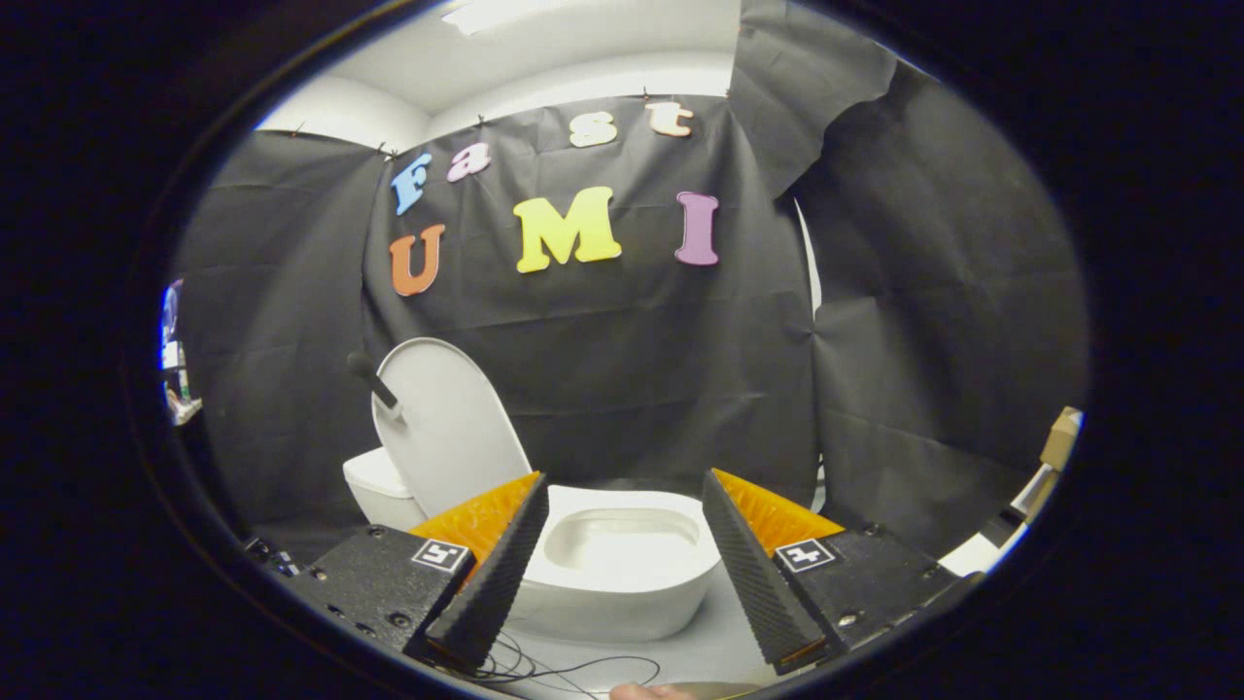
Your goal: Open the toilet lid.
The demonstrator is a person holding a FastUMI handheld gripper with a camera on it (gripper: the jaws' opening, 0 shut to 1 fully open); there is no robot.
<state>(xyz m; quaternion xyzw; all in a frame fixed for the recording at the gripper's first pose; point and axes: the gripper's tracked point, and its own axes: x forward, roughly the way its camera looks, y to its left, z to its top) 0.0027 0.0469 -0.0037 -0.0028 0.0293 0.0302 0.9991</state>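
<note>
Toilet lid (449, 420) is seen raised upright at 11 o'clock of bowl (622, 564); gripper (622, 486) is held released, fingers spread, nothing grasped.

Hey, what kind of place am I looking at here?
Probably a mock bathroom set up in a recording booth: a white ceramic toilet with its white oval lid already raised, black cloth wall draped behind it. The gripper is open, fingers apart, the toilet bowl beyond them.

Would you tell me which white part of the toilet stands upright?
The lid: it is raised beside the tank, while the bowl lies open beyond the open gripper.
</note>
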